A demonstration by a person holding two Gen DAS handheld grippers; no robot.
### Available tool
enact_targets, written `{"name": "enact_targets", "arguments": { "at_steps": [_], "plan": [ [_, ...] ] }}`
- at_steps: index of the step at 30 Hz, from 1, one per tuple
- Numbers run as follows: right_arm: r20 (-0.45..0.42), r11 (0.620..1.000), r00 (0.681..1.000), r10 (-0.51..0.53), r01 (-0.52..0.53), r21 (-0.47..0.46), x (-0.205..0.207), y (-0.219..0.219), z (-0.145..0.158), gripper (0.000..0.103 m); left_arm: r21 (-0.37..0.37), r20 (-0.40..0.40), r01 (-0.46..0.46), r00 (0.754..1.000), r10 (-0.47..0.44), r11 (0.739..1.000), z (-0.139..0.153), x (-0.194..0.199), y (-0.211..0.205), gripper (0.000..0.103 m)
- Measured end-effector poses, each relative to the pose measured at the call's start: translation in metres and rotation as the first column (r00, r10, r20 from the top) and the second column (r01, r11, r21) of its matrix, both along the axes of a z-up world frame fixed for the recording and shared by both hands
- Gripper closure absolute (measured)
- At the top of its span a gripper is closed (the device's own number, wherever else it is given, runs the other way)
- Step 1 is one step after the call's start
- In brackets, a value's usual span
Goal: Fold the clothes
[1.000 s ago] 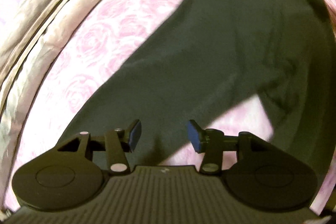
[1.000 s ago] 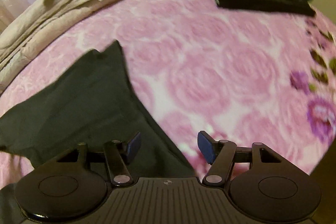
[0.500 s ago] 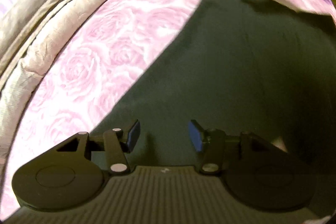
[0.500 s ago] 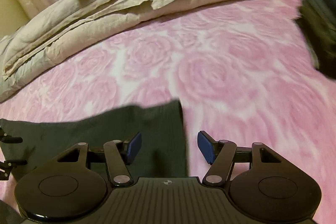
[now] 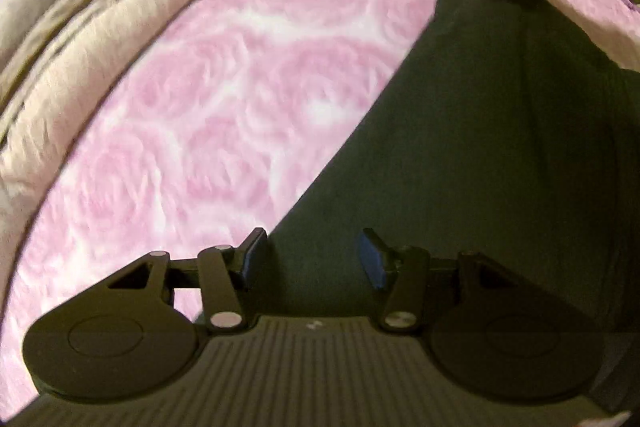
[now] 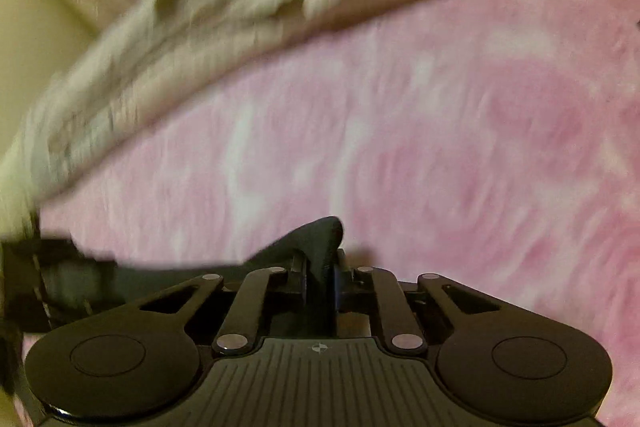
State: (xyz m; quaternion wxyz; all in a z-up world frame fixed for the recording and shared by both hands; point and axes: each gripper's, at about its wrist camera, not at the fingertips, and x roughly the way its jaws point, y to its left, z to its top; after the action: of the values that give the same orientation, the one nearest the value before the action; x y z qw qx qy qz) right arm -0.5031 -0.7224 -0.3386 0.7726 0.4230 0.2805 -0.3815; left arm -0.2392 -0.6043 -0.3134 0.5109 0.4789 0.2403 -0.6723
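The dark green garment (image 5: 480, 163) is plain, soft cloth, spread mostly flat over the pink rose-patterned bedspread (image 5: 224, 99), with one straight edge running on a slant from its near side up to a far corner. That far corner (image 6: 320, 243) is bunched into a small raised fold, lifted just off the bedspread. A few shallow creases run lengthwise across the cloth.

Open pink bedspread (image 5: 224, 99) ahead; rumpled beige comforter (image 5: 92, 7) blocks its far edge.
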Motion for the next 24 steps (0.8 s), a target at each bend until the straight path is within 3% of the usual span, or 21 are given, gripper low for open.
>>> {"name": "enact_targets", "arguments": {
  "at_steps": [4, 5, 8, 12, 16, 20, 24],
  "plan": [
    [-0.051, 1.000, 0.999, -0.006, 0.007, 0.003, 0.002, -0.017, -0.009, 0.091, 0.000, -0.005, -0.033, 0.999, 0.033, 0.999, 0.002, 0.003, -0.015, 0.057],
    [-0.064, 1.000, 0.998, -0.016, 0.016, 0.001, 0.002, -0.016, -0.012, 0.084, 0.001, -0.004, -0.043, 0.999, 0.043, 0.999, 0.002, 0.004, -0.016, 0.057],
    [-0.088, 0.997, 0.994, -0.069, 0.066, -0.039, -0.002, -0.006, -0.009, 0.048, 0.007, 0.012, -0.072, 0.997, 0.072, 0.997, 0.008, 0.015, -0.006, 0.057],
    [-0.116, 0.989, 0.985, -0.124, 0.113, -0.096, -0.004, 0.023, 0.011, 0.046, 0.027, 0.075, -0.132, 0.989, 0.129, 0.991, 0.019, 0.041, 0.039, 0.057],
    [-0.154, 0.986, 0.980, -0.124, 0.105, -0.130, 0.009, 0.074, 0.030, 0.046, 0.051, 0.197, -0.193, 0.964, 0.180, 0.980, 0.029, 0.073, 0.107, 0.056],
    [-0.165, 0.993, 0.983, -0.083, 0.069, -0.092, 0.034, 0.131, 0.039, 0.046, 0.092, 0.346, -0.186, 0.927, 0.144, 0.978, 0.029, 0.102, 0.180, 0.056],
    [-0.178, 0.998, 0.984, 0.010, -0.020, -0.055, 0.086, 0.182, 0.039, 0.046, 0.123, 0.434, -0.162, 0.896, 0.093, 0.979, 0.018, 0.141, 0.235, 0.055]
  ]
}}
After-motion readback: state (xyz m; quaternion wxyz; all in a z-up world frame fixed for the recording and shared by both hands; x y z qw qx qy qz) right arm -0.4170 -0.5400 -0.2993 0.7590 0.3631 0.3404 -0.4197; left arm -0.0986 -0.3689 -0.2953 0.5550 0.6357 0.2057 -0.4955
